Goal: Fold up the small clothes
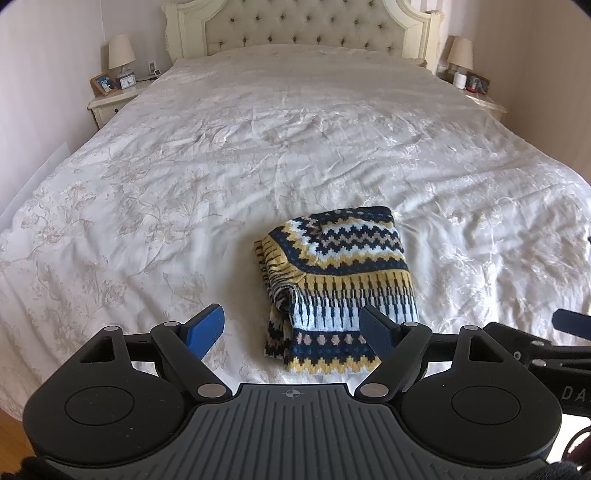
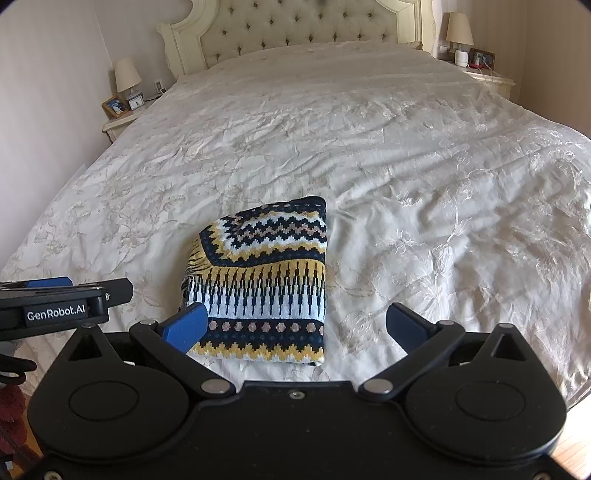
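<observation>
A small knitted sweater in navy, yellow and white zigzag bands lies folded into a compact bundle near the foot of the bed; it also shows in the right wrist view. My left gripper is open and empty, held just short of the bundle's near edge, its right finger over the sweater's corner. My right gripper is open and empty, also just short of the near edge, with its left finger over the bundle's near left corner. The left gripper's body shows at the left of the right wrist view.
The sweater rests on a white floral bedspread covering a large bed with a tufted cream headboard. Nightstands with lamps stand on the left and right of the bed. Wooden floor shows at the lower corners.
</observation>
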{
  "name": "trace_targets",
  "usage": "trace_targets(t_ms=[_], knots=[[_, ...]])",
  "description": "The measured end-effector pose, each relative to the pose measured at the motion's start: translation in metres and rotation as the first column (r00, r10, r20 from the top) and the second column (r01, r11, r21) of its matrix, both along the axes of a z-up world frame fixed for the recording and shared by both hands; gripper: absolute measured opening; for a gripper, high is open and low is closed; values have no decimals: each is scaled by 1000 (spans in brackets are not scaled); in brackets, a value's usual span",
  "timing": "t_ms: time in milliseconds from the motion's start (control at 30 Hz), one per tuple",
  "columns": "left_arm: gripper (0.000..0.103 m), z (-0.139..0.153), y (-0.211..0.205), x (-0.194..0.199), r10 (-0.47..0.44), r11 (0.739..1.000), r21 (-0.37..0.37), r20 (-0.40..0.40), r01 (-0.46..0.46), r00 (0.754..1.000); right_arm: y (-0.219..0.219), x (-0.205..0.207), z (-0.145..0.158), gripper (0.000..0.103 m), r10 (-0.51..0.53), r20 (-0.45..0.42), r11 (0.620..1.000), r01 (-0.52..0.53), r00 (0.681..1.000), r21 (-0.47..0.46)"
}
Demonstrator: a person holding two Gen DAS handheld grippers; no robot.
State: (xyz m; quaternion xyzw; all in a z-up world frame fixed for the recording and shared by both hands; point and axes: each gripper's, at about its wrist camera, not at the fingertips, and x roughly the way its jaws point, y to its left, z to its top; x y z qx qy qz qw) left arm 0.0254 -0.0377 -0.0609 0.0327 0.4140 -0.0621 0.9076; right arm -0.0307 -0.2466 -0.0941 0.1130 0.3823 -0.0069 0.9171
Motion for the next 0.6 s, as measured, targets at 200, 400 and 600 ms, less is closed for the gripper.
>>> trace_targets(t_ms=[200, 400, 600], knots=[[80, -1, 0, 0, -2, 1000, 2, -10, 2, 1000, 0, -1, 0, 102, -5, 1, 1000, 5, 1000, 1], [79, -6, 7, 3, 26, 1000, 7, -29, -26, 999, 3, 0, 0, 102, -8, 1, 1000, 8, 1000, 1], [79, -8, 10, 6, 26, 1000, 6, -40, -26, 999, 4, 0, 0, 102, -26, 8, 1000, 25, 1000, 9]])
